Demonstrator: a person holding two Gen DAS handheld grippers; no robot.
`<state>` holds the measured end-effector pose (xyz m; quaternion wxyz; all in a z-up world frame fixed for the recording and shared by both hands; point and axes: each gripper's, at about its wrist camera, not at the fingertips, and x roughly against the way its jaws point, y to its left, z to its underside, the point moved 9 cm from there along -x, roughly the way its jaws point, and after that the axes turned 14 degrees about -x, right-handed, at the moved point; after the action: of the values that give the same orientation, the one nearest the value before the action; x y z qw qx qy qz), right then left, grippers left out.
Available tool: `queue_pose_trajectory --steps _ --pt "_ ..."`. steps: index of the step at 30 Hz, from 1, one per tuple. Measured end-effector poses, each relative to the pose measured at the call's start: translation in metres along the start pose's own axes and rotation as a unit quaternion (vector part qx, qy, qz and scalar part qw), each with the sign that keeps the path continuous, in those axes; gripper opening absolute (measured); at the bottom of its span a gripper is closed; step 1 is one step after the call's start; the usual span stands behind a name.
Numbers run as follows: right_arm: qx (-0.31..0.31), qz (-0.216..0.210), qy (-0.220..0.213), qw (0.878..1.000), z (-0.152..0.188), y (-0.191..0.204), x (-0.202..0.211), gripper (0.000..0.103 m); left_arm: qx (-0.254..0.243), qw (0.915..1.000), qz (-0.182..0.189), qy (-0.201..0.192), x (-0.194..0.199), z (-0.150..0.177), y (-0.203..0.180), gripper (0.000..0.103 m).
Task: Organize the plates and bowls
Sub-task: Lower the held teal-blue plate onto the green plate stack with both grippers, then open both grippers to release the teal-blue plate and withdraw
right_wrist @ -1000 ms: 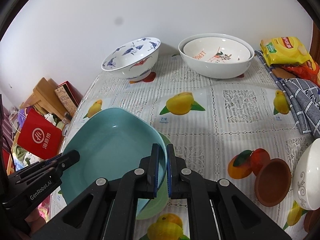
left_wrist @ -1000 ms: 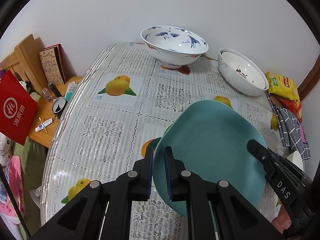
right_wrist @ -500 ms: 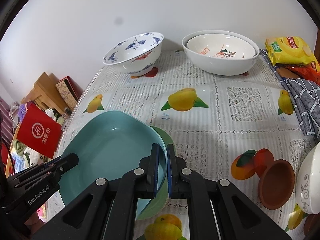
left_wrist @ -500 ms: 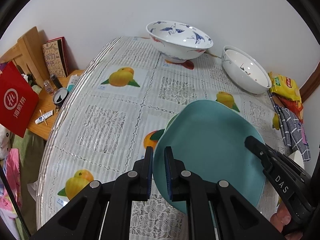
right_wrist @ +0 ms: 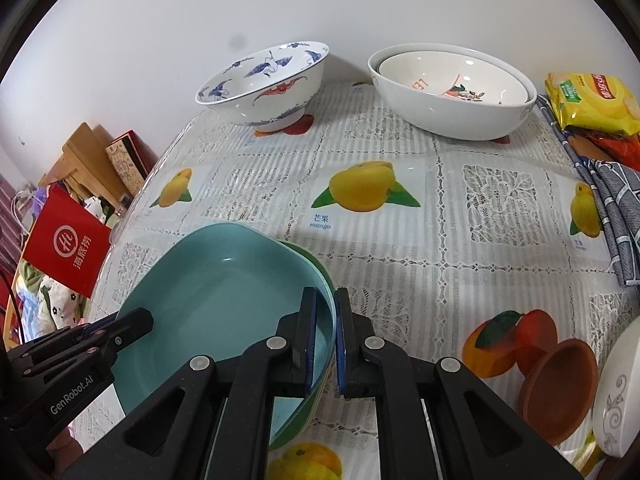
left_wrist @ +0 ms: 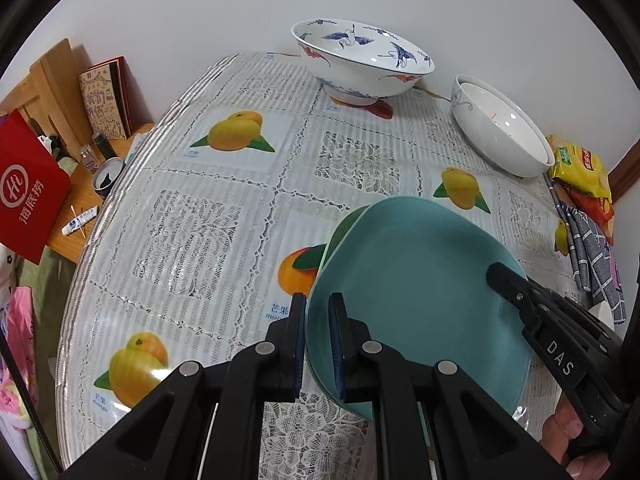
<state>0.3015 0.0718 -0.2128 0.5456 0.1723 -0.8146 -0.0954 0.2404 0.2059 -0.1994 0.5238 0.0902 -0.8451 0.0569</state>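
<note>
Teal plate [left_wrist: 420, 280] between both grippers' pads

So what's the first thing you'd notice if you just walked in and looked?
The big teal plate up front, pinched at opposite rims by the left gripper and right gripper, sitting over a green plate. Behind it, against the wall, stands a bowl painted with blue cranes.

On the table [right_wrist: 500, 280] stand two stacked plates, teal plate [right_wrist: 224, 300] over green plate [right_wrist: 316, 268], four bowls, namely one crane-patterned bowl [right_wrist: 268, 84], two nested white bowls [right_wrist: 452, 88] and one scroll-patterned bowl [right_wrist: 616, 396], and one brown dish [right_wrist: 560, 392].
</note>
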Motion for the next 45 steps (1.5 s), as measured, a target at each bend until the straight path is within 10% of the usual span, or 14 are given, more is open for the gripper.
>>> queue_pose_trajectory --steps 23,28,33,36,45 --pt "0.059 -0.003 -0.016 0.998 -0.017 0.013 -0.02 0.012 -0.016 0.9998 -0.012 0.008 -0.006 0.0 -0.001 0.011" --pt "0.055 -0.01 -0.027 0.998 -0.021 0.012 -0.007 0.032 -0.029 0.9995 -0.013 -0.002 0.005 0.001 -0.003 0.018" --pt "0.048 -0.01 -0.021 0.999 -0.011 0.008 0.004 0.032 -0.033 0.9993 -0.012 -0.007 0.012 0.004 -0.004 0.018" --pt "0.045 0.002 -0.016 0.999 -0.006 0.003 -0.004 0.007 -0.031 0.9994 -0.012 -0.004 0.01 0.007 -0.004 0.018" --pt "0.042 0.005 -0.006 0.999 0.001 -0.002 -0.008 0.009 -0.037 0.9992 -0.012 -0.005 0.015 0.008 -0.007 0.018"
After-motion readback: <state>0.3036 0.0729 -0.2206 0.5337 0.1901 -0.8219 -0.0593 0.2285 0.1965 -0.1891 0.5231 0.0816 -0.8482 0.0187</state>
